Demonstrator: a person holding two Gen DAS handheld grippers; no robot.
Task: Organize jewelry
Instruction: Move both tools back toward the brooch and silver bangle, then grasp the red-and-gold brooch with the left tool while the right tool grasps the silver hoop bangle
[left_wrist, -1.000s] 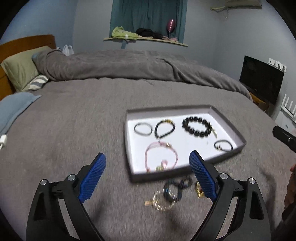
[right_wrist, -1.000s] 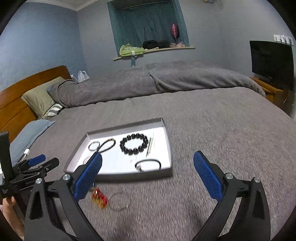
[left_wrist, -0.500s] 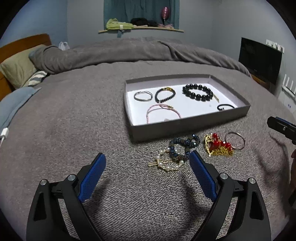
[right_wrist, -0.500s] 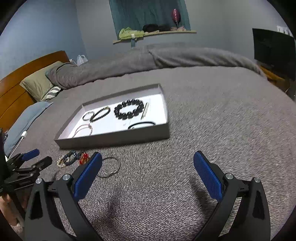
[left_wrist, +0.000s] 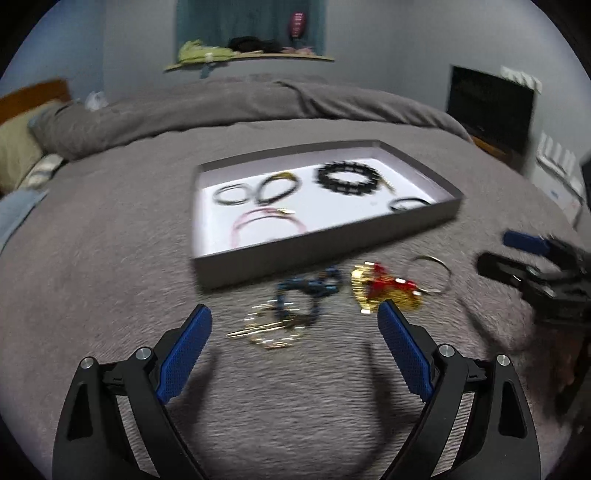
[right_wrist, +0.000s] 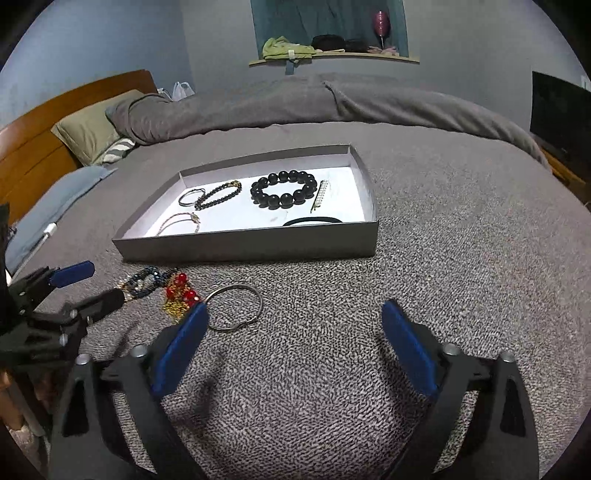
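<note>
Lying across most of both views is the grey bedspread (right_wrist: 424, 258), a soft, nubbly surface that gives nothing firm to press against; beyond it a rumpled duvet (right_wrist: 295, 103), a wooden headboard (right_wrist: 44, 129) far to the left, a window shelf (right_wrist: 332, 55) ahead and a dark screen (left_wrist: 491, 107) off to the right.

Ahead of both grippers sits the shallow grey tray (right_wrist: 243, 251), long axis running left to right, already holding a black bead bracelet (right_wrist: 283, 189) and several thinner bands; the loose pieces lie on the bedspread just short of the tray's near wall.

The left gripper (left_wrist: 293, 328) hangs with its jaws spread wide and empty, directly behind the gold hairpin (left_wrist: 271, 330) and the blue beaded bracelet (left_wrist: 308, 290), which overlap; this hand looks the nearer to that pair, so a short forward reach would likely serve.

The right gripper (right_wrist: 291, 325) is likewise wide and empty; the silver ring (right_wrist: 233, 307) lies flat just ahead of its left finger, with the red and gold brooch (right_wrist: 179, 297) farther left.
</note>
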